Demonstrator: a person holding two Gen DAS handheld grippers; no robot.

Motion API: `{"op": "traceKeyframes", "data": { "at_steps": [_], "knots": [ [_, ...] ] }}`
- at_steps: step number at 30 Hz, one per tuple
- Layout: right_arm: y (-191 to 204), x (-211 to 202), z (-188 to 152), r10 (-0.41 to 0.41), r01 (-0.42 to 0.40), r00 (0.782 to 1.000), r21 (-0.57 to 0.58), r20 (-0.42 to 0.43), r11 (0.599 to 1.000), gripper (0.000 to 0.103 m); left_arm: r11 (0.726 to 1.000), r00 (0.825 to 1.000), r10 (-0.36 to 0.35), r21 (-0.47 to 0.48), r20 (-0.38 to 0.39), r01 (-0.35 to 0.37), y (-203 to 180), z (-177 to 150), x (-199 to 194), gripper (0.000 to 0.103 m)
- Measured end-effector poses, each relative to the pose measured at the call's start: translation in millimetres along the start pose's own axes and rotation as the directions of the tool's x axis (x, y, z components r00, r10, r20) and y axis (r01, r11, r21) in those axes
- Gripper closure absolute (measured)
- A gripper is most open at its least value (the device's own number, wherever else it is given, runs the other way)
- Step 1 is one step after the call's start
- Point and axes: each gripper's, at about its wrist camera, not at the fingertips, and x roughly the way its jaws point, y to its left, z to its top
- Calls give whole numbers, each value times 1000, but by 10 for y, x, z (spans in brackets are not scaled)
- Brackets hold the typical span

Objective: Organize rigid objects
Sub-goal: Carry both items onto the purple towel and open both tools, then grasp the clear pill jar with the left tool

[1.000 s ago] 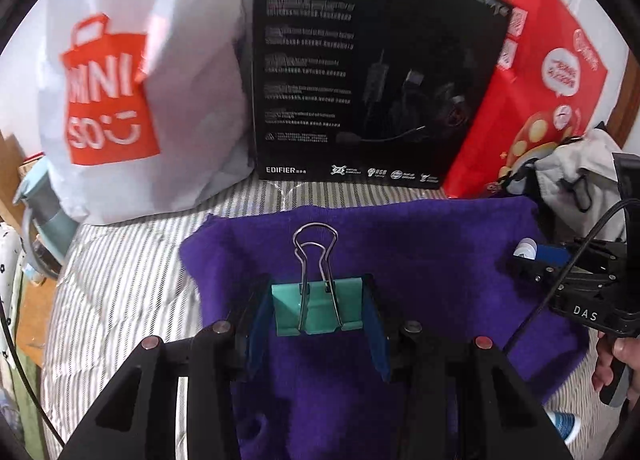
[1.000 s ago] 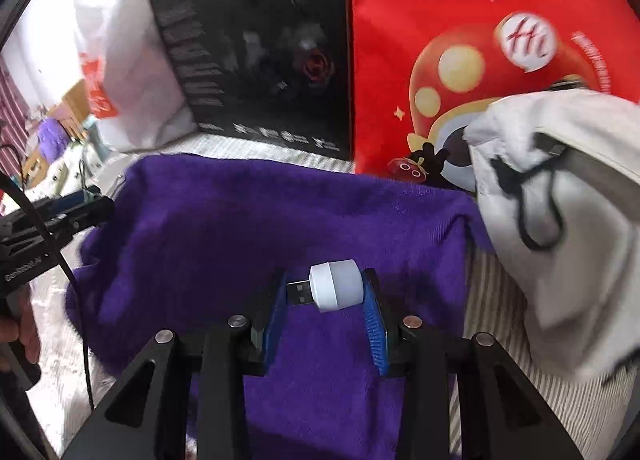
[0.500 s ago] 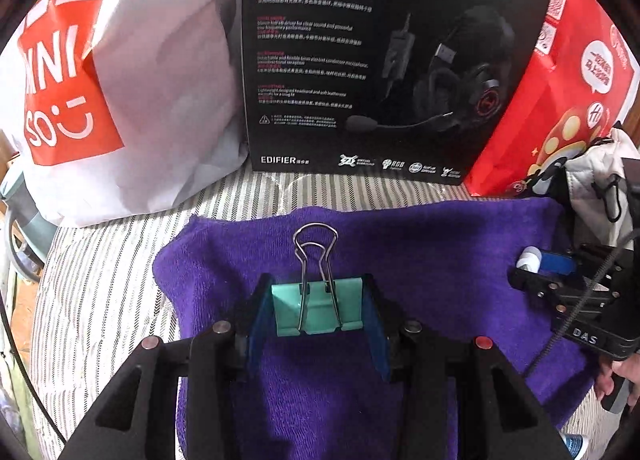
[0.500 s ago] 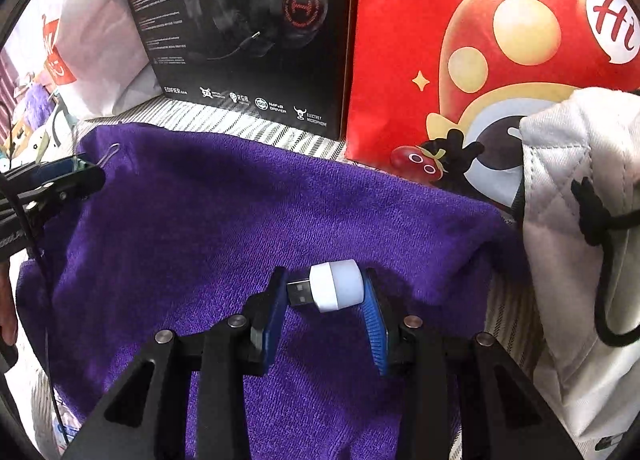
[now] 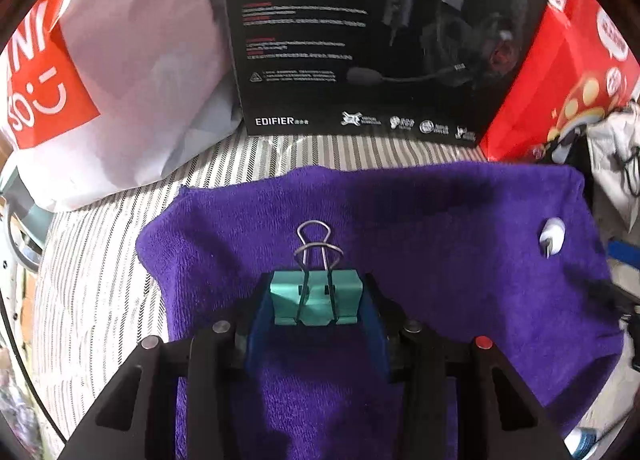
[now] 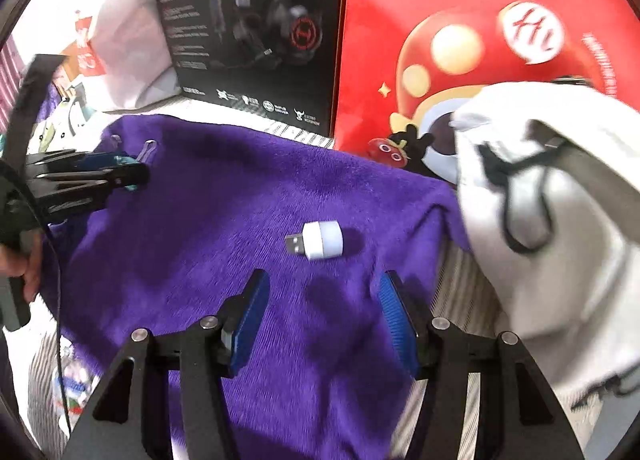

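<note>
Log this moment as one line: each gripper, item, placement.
left gripper: shut on binder clip | right gripper: open, just opened | USB light: lying free on purple towel

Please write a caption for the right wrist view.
Right gripper, just opened, above white USB light lying on purple towel.

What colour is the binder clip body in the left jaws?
Teal green, with silver wire handles. The binder clip shows best in the left wrist view.

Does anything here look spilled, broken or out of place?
Nothing stands out. The white USB light lies intact on the purple towel, and the teal binder clip sits squarely in the left tool.
</note>
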Motion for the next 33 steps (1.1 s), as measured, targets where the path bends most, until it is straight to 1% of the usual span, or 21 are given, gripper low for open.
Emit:
{"op": "traceKeyframes", "data": {
  "at_steps": [2, 6, 9, 12, 13, 15, 17, 18, 19, 21, 23, 24, 26, 27, 29, 33],
  "knots": [
    [24, -143, -46, -3, 3, 1000, 1, 17, 1000, 46, 1000, 1000, 13, 5, -5, -13, -25, -13, -5, 63],
    [36, -387, -111, -14, 14, 999, 5, 50, 1000, 46, 1000, 1000, 12, -8, -16, -13, -30, -45, -32, 60],
    [12, -562, -196, -8, 6, 998, 22, 68, 1000, 45, 1000, 1000, -8, -15, -22, 8, -19, -82, -64, 54],
    [-20, -706, -292, -10, 6, 997, 44, 77, 999, 41, 999, 1000, -18, -31, -17, 17, -3, -143, -169, 53],
    [-24, -738, -341, -17, 12, 997, 54, 80, 998, 40, 999, 1000, -22, -36, -8, 22, 5, -164, -222, 50],
    [-55, -825, -435, -19, 12, 996, 80, 86, 997, 40, 999, 1000, -26, -40, 14, 26, -10, -205, -336, 26],
    [-73, -885, -527, -9, -2, 996, 117, 91, 993, 37, 999, 999, -19, -39, 44, 21, -18, -276, -487, 21],
    [-75, -914, -577, -2, -11, 996, 137, 94, 990, 35, 999, 998, -18, -39, 53, 20, -3, -287, -550, 21],
    [-75, -948, -627, 0, -15, 995, 156, 97, 988, 32, 999, 998, -23, -39, 62, 25, -9, -296, -625, 20],
    [-66, -1013, -726, -1, -17, 995, 183, 100, 983, 25, 999, 997, -29, -43, 71, 32, 0, -376, -768, 11],
    [-45, -1068, -819, -4, -16, 995, 203, 101, 979, 16, 998, 996, -28, -52, 89, 33, 36, -468, -919, 5],
    [-36, -1104, -883, -8, -15, 994, 220, 105, 975, 14, 998, 995, -33, -56, 93, 39, 12, -523, -997, 2],
    [-27, -1153, -990, -5, -24, 994, 258, 112, 966, 3, 997, 995, -42, -65, 94, 48, -50, -682, -1151, 2],
    [-18, -1173, -1048, -6, -24, 994, 275, 108, 961, 1, 996, 995, -45, -66, 94, 52, -80, -756, -1217, 2],
    [11, -1225, -1161, -24, -8, 994, 298, 104, 954, 0, 997, 995, -44, -62, 89, 50, -129, -861, -1247, 2],
    [97, -1331, -1378, -37, 5, 995, 320, 95, 947, 0, 998, 998, -9, -59, 67, 13, -197, -1166, -1372, 2]
  ]
}}
